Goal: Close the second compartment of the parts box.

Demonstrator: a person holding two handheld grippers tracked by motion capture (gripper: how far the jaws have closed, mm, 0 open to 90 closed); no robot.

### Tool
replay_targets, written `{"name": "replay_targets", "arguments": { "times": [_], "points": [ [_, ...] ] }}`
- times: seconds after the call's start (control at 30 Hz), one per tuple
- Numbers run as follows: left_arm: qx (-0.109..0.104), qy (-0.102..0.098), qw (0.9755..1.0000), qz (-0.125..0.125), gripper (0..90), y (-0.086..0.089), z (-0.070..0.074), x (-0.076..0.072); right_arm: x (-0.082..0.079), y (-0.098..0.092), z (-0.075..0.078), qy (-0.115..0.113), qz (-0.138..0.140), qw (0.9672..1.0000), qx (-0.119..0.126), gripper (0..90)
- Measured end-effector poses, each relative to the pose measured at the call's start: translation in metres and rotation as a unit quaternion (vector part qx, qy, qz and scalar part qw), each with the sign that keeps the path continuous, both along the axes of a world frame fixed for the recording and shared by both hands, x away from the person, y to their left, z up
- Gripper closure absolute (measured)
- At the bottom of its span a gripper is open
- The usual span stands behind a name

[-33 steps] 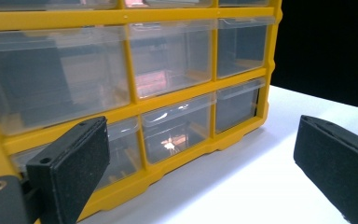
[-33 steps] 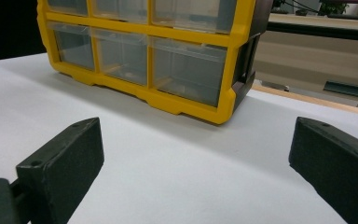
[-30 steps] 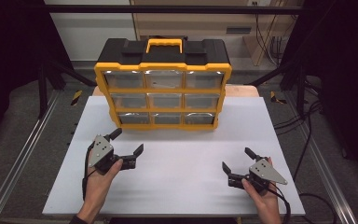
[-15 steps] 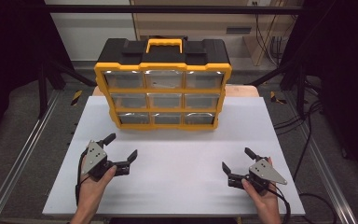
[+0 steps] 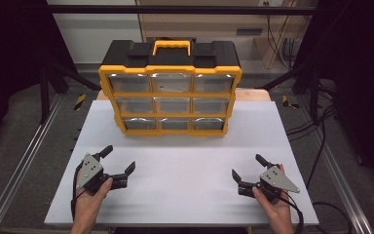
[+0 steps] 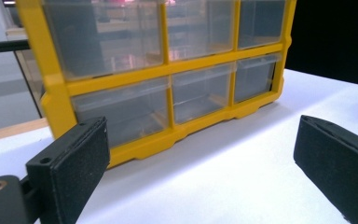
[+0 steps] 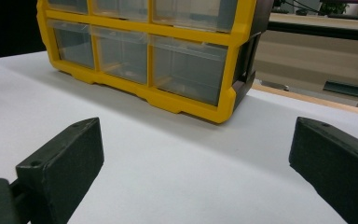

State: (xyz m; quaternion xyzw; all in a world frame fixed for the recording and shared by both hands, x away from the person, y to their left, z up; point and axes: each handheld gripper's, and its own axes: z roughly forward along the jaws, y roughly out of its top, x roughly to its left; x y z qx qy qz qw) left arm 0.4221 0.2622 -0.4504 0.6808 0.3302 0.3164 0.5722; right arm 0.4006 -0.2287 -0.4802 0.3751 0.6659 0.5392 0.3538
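a white table (image 5: 185, 165) carries everything here, a flat sheet with bare, matte surface; a strip of wooden edge shows behind it at the far side. metal rails run along both sides of the table, and the floor beyond is grey. the room behind is dim, with black frame legs, a pale wall and cabinet at the back, and dark cables hanging and trailing at the right.

the yellow and black drawer organizer (image 5: 170, 95) stands upright at the far middle of the table, well apart from both hands. its long axis runs left to right across the table. its front, a grid of nine clear drawers in three rows of three, faces the person, leaning back a little so the front tips slightly upward. the yellow carry handle (image 5: 172, 47) sits on its black top.

the left tongs (image 5: 118, 160) are held low over the near left part of the table, jaws wide apart with nothing between them, aimed toward the organizer; in the left gripper view the bottom rows of drawers fill the space beyond the jaws. the right tongs (image 5: 247, 168) are held at the near right, jaws likewise spread and empty, aimed toward the organizer's right front corner (image 7: 223, 112).
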Motion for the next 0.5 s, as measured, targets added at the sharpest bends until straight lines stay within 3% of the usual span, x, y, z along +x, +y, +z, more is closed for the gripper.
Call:
{"name": "replay_targets", "arguments": {
  "times": [0.5],
  "points": [
    [-0.007,0.008,0.9999,0.01,3.2,0.013,-0.01,-0.006,0.0,0.0,0.0,-0.002,0.001,1.0,-0.003,3.0]
  ]
}}
